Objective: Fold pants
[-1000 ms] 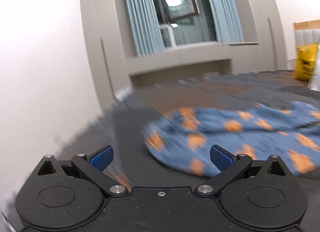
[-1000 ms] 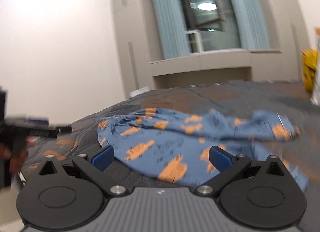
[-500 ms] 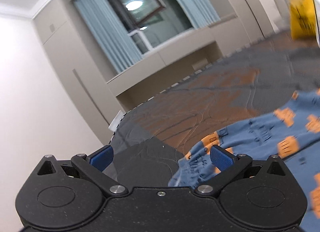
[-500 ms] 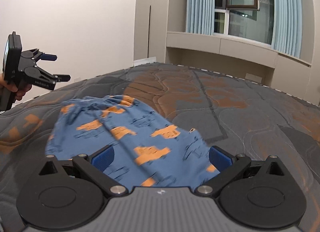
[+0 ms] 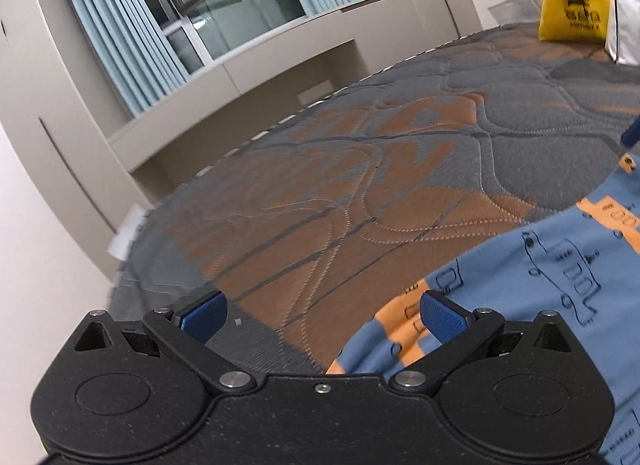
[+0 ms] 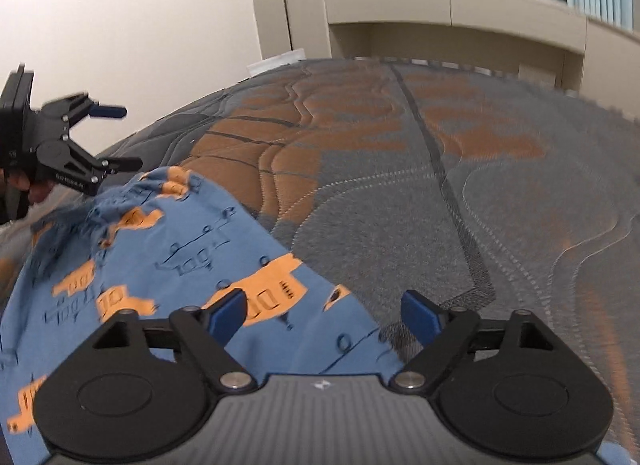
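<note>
Blue pants with orange truck prints (image 6: pixel 168 261) lie spread on the quilted mattress (image 6: pixel 440 193). In the left wrist view the pants (image 5: pixel 540 273) fill the lower right. My left gripper (image 5: pixel 322 315) is open and empty, low over the pants' left edge. It also shows from the side in the right wrist view (image 6: pixel 116 137), open, just above the gathered waistband. My right gripper (image 6: pixel 324 315) is open and empty, over the pants' right edge. A blue fingertip (image 5: pixel 632 137) of it shows at the right edge of the left wrist view.
A yellow bag (image 5: pixel 574 5) stands at the far right of the mattress (image 5: pixel 400 169), with a white object beside it. Beige cabinets, a window and blue curtains (image 5: pixel 120 33) are behind the bed. A white wall is on the left.
Both grippers have come down closer to the pants and swung toward its edges. The left one now hovers by the waistband. Both stayed open.
</note>
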A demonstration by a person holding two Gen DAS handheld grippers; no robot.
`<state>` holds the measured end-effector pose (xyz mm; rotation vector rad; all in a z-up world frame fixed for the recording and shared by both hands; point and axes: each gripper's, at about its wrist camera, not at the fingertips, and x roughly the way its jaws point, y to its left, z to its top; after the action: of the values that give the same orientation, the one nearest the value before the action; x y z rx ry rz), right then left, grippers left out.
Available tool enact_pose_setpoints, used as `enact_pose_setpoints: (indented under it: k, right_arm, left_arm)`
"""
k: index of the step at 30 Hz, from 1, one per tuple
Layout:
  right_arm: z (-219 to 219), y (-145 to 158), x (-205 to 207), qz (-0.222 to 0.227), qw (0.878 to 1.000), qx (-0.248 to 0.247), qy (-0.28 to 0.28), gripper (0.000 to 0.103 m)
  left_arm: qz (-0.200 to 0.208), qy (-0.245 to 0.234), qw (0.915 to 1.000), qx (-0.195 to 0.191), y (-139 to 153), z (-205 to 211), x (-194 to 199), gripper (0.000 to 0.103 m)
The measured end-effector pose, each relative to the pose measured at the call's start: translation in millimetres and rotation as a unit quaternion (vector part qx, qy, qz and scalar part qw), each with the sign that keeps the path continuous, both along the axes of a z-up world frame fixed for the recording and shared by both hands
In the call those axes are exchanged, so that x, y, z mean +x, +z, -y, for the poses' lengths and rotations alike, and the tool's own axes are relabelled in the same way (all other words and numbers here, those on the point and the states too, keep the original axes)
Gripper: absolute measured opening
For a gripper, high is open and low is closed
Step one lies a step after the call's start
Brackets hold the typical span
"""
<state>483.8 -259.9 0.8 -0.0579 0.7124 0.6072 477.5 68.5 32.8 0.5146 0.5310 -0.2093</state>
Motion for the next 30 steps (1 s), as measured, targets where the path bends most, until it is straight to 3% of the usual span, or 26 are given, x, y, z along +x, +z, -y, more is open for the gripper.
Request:
enact_pose_setpoints:
  k: [3, 8, 11, 12, 13, 14, 16, 18, 23, 30]
  right_arm:
    - [4, -6, 12, -0.019, 1.0, 0.016, 0.01, 0.076]
    - [5, -13, 14, -0.034, 0.999, 0.01, 0.023, 0.064]
    - [2, -16, 15, -0.028, 0.999, 0.009, 0.018, 0.044]
    - [2, -16, 15, -0.028, 0.999, 0.011, 0.017, 0.033]
    - [2, -16, 14, -0.027, 0.999, 0.011, 0.016, 0.023]
    - [1, -15, 13, -0.024, 1.0, 0.009, 0.016, 0.02]
    - [-1, -15, 10, -0.018, 1.0, 0.004, 0.018, 0.012]
    - [-4, -13, 4, -0.007, 1.0, 0.0, 0.02, 0.008]
    - [-9, 7, -24, 0.036, 0.999, -0.002, 0.011, 0.005]
    - [-14, 59, -110, 0.112, 0.993, 0.008, 0.031, 0.005]
  left_arm:
    - [-0.021, -0.02, 0.9995, -0.013, -8, -2, 16, 0.102]
    - [-0.053, -0.044, 0.9976, 0.0, -27, 1, 27, 0.101]
    - [-0.066, -0.047, 0.9967, 0.001, -33, 4, 30, 0.091]
    - [-0.075, -0.047, 0.9961, 0.0, -34, 5, 31, 0.079]
    - [-0.084, -0.049, 0.9952, 0.0, -35, 6, 32, 0.059]
    - [-0.089, -0.05, 0.9948, 0.002, -35, 8, 32, 0.048]
    - [-0.098, -0.047, 0.9941, 0.003, -36, 11, 33, 0.012]
    - [-0.103, -0.039, 0.9939, 0.004, -37, 13, 31, 0.003]
    - [-0.058, -0.029, 0.9979, 0.007, -20, 18, 1, 0.001]
    - [0.019, -0.051, 0.9984, 0.01, 13, -10, -88, 0.001]
